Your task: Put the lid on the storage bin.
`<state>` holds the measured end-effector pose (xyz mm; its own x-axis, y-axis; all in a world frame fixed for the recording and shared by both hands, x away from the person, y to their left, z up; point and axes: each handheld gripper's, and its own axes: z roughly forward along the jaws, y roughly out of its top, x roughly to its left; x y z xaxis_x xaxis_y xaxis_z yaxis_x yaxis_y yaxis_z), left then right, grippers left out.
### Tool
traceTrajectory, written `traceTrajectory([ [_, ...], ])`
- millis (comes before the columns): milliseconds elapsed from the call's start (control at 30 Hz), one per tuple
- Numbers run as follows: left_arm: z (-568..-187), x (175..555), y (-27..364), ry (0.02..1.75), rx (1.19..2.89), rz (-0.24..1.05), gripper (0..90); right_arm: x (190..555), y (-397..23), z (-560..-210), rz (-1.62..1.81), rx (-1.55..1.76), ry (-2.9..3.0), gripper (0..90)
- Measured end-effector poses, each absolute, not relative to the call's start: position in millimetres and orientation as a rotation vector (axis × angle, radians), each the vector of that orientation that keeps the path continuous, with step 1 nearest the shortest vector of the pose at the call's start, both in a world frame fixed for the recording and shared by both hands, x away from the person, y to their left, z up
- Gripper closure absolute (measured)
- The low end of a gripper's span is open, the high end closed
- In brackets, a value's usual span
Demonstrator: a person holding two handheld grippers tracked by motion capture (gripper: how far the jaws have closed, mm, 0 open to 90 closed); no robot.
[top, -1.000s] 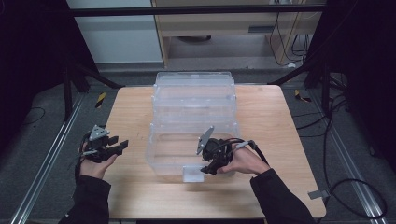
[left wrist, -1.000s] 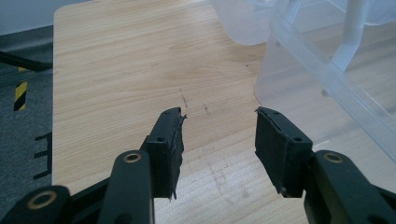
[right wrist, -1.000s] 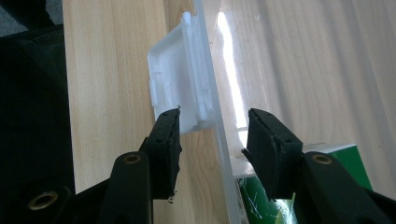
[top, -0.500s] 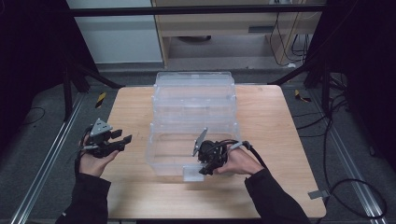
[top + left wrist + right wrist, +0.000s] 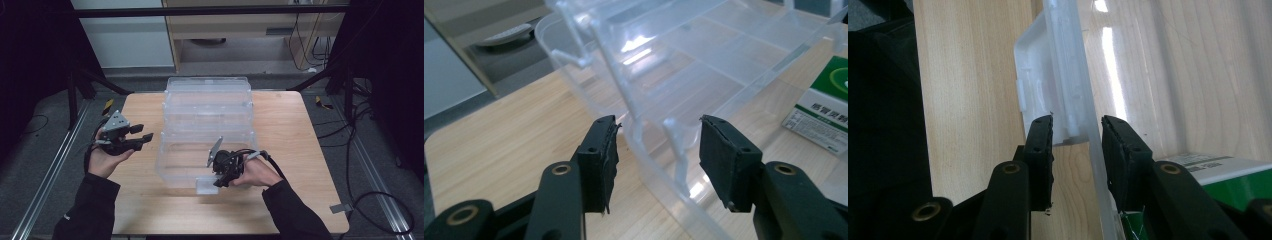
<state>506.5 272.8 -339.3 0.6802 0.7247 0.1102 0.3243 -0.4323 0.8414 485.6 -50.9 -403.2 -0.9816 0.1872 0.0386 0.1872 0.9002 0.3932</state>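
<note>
Two grippers work at a clear plastic storage box point(image 5: 207, 135) with stepped tiers that stands in the middle of the wooden table point(image 5: 300, 130). Since a second ago the right gripper point(image 5: 220, 181) has slid a little leftward along the box's near wall toward the white latch point(image 5: 206, 185), and its jaws have just been closing; in the right gripper view they now straddle the clear wall point(image 5: 1083, 100) and the latch point(image 5: 1040, 75), yet a sliver of gap shows on each side, so it looks not yet clenched on them. Over the same second the left gripper point(image 5: 142, 134) has risen and come in toward the box's left side, its jaws easing slightly wider; it is released and holds nothing, with the box's edge and thin ribs point(image 5: 674, 145) seen just beyond the pads. That suggests the right hand is about to work the latch while the left readies to steady or lift the box. Inside lies a green and white carton point(image 5: 824, 115) printed with Chinese characters too small to read with confidence.
</note>
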Motion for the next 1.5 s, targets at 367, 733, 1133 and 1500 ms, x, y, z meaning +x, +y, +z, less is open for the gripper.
traceTrajectory([
  [367,-320.9,522.2,250.8,0.732,2.097,0.599,47.5,485.7,-56.1,-405.6,0.708,0.322,3.05,65.7],
  [733,-303.3,542.4,233.6,0.616,2.158,0.581,46.5,487.0,-55.5,-405.7,0.7,0.312,3.065,65.8],
  [1133,-283.1,561.8,221.8,0.451,2.255,0.577,46.5,487.7,-55.2,-405.9,0.698,0.298,3.069,66.1],
  [1500,-275.2,584.0,201.6,0.335,2.341,0.575,47.6,486.7,-55.3,-406.2,0.693,0.279,3.067,65.8],
])
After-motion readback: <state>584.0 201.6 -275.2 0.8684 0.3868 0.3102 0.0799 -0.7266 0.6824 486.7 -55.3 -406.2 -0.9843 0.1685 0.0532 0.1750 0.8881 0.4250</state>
